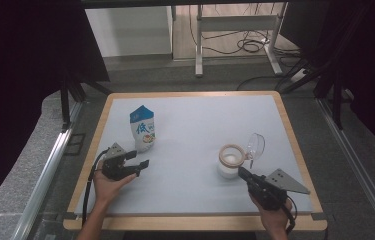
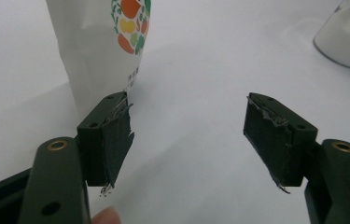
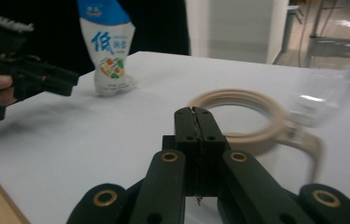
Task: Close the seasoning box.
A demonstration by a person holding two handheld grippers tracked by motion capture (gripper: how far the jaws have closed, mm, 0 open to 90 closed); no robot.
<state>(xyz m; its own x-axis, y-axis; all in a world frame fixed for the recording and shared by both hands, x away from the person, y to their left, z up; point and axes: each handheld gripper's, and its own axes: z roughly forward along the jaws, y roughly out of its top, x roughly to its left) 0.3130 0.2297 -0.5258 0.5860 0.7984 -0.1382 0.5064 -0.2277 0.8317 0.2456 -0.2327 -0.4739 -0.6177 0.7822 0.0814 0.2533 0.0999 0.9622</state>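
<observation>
Nearest you, your right gripper (image 1: 242,173) has its jaws pressed together on nothing, just short of the jar (image 1: 230,161), whose hinged glass lid (image 1: 255,145) already stands swung open. Your left gripper (image 1: 144,163) is spread wide and empty, its near jaw beside the foot of the upright pouch (image 1: 142,128). I judge the opening done; gripping the pouch and anything after it remains.
</observation>
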